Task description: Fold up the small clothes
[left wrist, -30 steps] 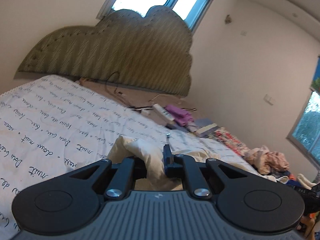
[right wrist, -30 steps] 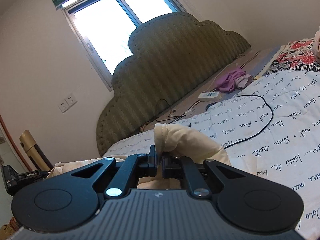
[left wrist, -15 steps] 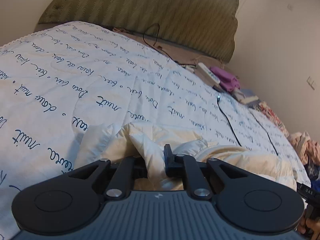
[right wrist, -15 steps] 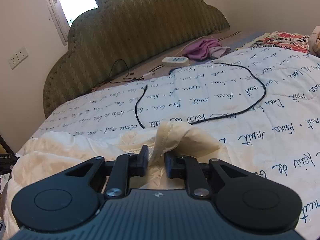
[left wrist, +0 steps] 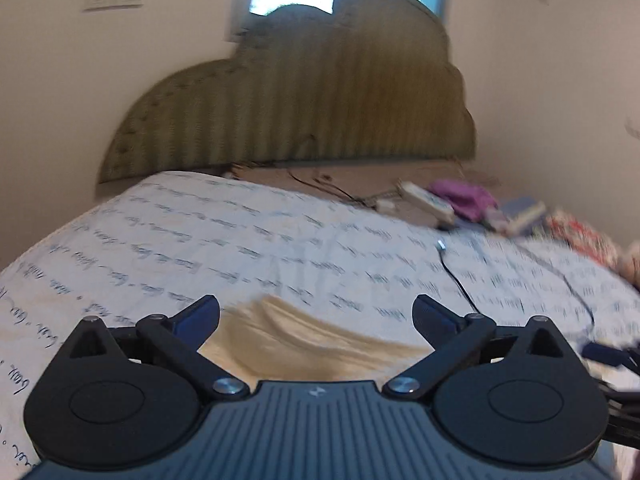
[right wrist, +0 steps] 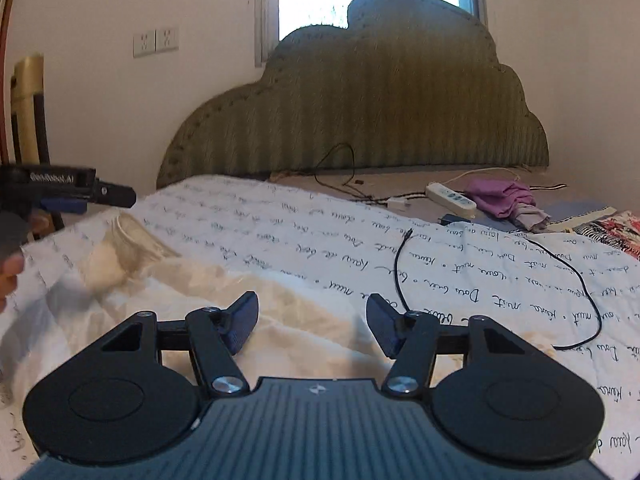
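Left jaws: My left gripper (left wrist: pixel 316 312) is spreading wide, nothing between the pads now; half a second ago they were pinched on a fold of the cream garment (left wrist: pixel 304 344), which has dropped flat onto the bed just below them.

Right jaws: My right gripper (right wrist: pixel 312 320) is also opening, caught partway, its blue pads (right wrist: pixel 240 322) clear of the cloth. A second ago they gripped a raised peak of the same fabric; that peak has fallen and the cloth lies beneath and ahead of them.

Garment: The cream garment (right wrist: pixel 208 304) rests loose on the bed, spread from under my right jaws leftward, with a bunched, gathered part (right wrist: pixel 120 248) toward the far left end. It looks rumpled rather than squared; the left view is too blurred to judge its edges.

Bed: White quilt with blue handwriting print (right wrist: pixel 460 280), a black cable (right wrist: pixel 400 264) looping across it to the right of the garment, well clear of my jaws.

Beyond: Green scalloped headboard (right wrist: pixel 380 120); a white power strip (right wrist: pixel 452 196) and purple cloth (right wrist: pixel 500 196) near it.

What changed: Both holds let go almost together, the cloth carried down and laid on the bed.

Meaning for the task: I judge one fold has just been laid down, or the piece spread out; a fresh grasp on an edge comes next, and smoothing may be needed first.
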A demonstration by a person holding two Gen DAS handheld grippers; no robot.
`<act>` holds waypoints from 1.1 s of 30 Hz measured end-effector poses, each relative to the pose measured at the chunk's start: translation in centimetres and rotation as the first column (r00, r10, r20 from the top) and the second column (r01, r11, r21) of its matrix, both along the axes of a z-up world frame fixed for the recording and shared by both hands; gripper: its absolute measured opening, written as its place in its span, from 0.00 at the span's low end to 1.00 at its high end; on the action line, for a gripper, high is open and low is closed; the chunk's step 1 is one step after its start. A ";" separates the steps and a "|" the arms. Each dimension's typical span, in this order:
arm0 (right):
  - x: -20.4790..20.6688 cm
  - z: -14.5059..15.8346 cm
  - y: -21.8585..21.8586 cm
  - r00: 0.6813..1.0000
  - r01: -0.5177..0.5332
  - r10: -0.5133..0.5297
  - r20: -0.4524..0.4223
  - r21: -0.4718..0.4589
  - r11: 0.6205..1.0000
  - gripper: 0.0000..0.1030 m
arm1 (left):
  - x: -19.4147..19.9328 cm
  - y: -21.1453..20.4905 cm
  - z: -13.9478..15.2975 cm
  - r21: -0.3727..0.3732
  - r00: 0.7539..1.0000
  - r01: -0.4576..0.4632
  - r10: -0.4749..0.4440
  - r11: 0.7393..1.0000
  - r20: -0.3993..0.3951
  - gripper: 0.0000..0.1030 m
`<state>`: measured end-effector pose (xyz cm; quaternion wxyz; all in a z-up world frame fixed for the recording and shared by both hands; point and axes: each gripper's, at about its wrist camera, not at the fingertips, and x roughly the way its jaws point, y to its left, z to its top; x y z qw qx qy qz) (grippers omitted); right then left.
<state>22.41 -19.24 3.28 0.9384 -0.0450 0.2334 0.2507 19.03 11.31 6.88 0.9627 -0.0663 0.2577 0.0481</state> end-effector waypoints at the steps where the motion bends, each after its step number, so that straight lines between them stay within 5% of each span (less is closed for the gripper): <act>1: 0.8 -0.6 0.7 1.000 0.016 -0.016 -0.019 -0.021 1.000 0.62 | 0.2 -1.4 -0.5 0.027 1.000 0.024 -0.024 0.999 -0.018 1.00; 7: 3.2 -4.3 1.9 0.993 0.056 -0.060 -0.100 -0.040 0.998 0.64 | 2.6 -6.1 -5.8 0.177 0.991 0.059 -0.036 0.982 -0.128 1.00; 12: 3.5 -5.9 1.9 0.990 0.072 -0.075 -0.123 -0.029 0.997 0.68 | 3.1 -5.2 -8.6 0.090 0.992 0.030 -0.018 0.996 -0.127 1.00; 33: 4.3 -8.7 2.1 0.986 0.125 -0.125 -0.110 -0.002 0.992 0.75 | 2.7 -5.7 -11.5 0.135 0.997 0.031 -0.021 0.990 -0.074 1.00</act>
